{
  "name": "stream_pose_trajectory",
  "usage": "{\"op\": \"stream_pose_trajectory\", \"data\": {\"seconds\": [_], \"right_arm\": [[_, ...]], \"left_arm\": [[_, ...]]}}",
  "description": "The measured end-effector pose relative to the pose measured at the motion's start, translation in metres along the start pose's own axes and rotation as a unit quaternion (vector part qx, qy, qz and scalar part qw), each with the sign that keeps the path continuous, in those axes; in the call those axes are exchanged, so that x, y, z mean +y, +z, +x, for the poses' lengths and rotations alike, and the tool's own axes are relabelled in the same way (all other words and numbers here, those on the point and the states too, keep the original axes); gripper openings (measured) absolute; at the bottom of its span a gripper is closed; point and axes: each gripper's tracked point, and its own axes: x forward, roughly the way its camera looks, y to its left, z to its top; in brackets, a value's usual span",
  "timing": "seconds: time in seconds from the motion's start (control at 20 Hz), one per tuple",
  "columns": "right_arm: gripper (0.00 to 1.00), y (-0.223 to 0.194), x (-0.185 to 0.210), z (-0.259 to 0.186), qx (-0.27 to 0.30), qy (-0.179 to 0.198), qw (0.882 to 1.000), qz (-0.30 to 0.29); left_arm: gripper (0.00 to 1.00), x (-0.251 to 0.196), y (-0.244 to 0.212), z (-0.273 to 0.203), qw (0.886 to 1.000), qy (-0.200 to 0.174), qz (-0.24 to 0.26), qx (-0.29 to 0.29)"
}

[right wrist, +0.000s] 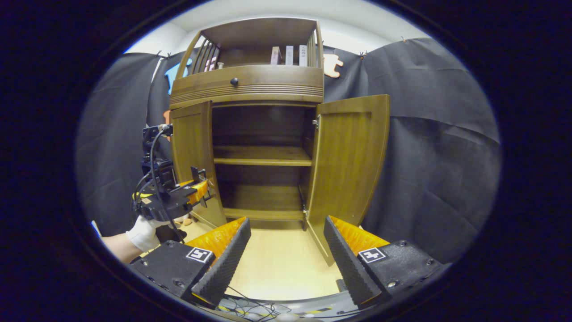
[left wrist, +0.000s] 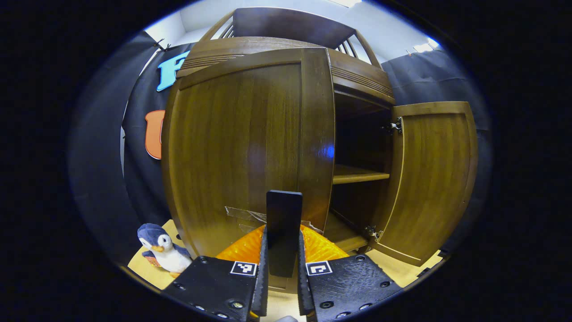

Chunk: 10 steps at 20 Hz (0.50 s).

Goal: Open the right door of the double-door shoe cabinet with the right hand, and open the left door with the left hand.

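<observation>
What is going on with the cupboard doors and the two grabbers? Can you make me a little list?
left door: swung partly open
right door: wide open
left gripper: fingers shut on the left door's handle
right gripper: fingers open, holding nothing, back from the cabinet
shelves: bare as far as visible
toy penguin: on the floor beside the left door

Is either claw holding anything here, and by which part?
The left claw grips the left door by its dark handle. The right claw is open and holds nothing.
</observation>
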Motion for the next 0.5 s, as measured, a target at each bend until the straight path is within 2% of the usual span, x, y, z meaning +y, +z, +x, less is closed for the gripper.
{"op": "stream_pose_trajectory", "data": {"seconds": [0.5], "right_arm": [[1.0,-0.015,0.034,-0.002,0.018,0.054,0.998,-0.019]], "left_arm": [[0.26,0.034,-0.003,-0.059,1.0,0.007,-0.003,-0.003]]}}
